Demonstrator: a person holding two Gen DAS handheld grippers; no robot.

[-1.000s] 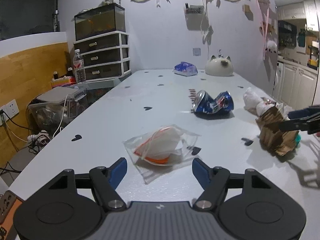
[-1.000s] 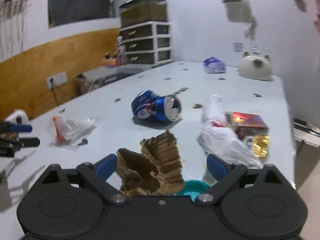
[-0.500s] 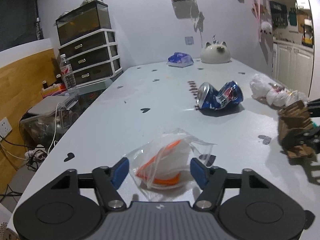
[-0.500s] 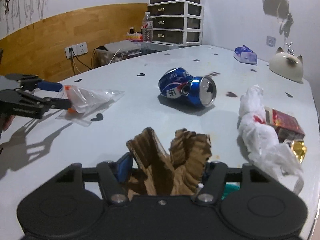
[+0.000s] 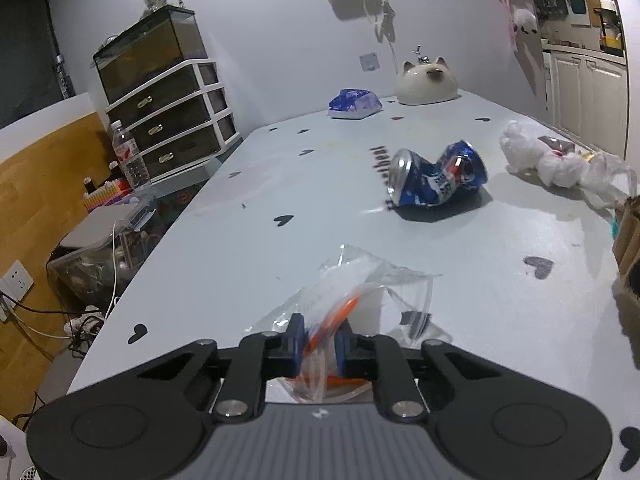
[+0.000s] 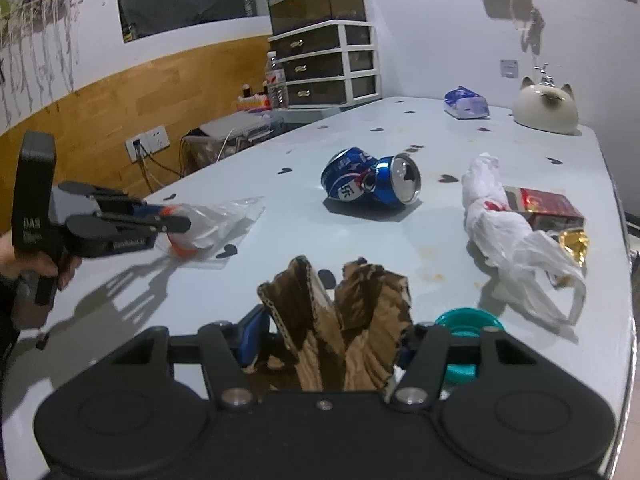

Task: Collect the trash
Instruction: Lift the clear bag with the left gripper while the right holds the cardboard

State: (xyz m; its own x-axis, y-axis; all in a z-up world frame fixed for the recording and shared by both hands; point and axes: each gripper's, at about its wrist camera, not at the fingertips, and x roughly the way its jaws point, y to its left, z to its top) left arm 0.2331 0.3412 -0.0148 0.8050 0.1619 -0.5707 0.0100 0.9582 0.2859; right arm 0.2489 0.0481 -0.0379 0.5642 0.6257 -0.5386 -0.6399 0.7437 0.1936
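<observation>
My left gripper (image 5: pixel 320 346) is shut on a clear plastic bag with orange and white contents (image 5: pixel 360 300), near the table's front left; it also shows in the right wrist view (image 6: pixel 160 222) with the bag (image 6: pixel 216 224). My right gripper (image 6: pixel 326 340) is shut on a torn piece of brown cardboard (image 6: pixel 344 320), whose edge shows at the right of the left wrist view (image 5: pixel 628 232). A crushed blue can (image 5: pixel 436 180) lies mid-table, also in the right wrist view (image 6: pixel 372 180). A crumpled white plastic bag (image 6: pixel 508 232) lies to the right.
A red box (image 6: pixel 548 208), a gold wrapper (image 6: pixel 574 240) and a teal lid (image 6: pixel 468 324) lie near the white bag. A cat-shaped ceramic (image 5: pixel 426 82) and a blue tissue pack (image 5: pixel 354 104) stand at the far end. Drawers (image 5: pixel 176 128) stand beyond the table's left edge.
My left gripper moved forward over the clear bag and shut on it. My right gripper closed on the cardboard and holds it.
</observation>
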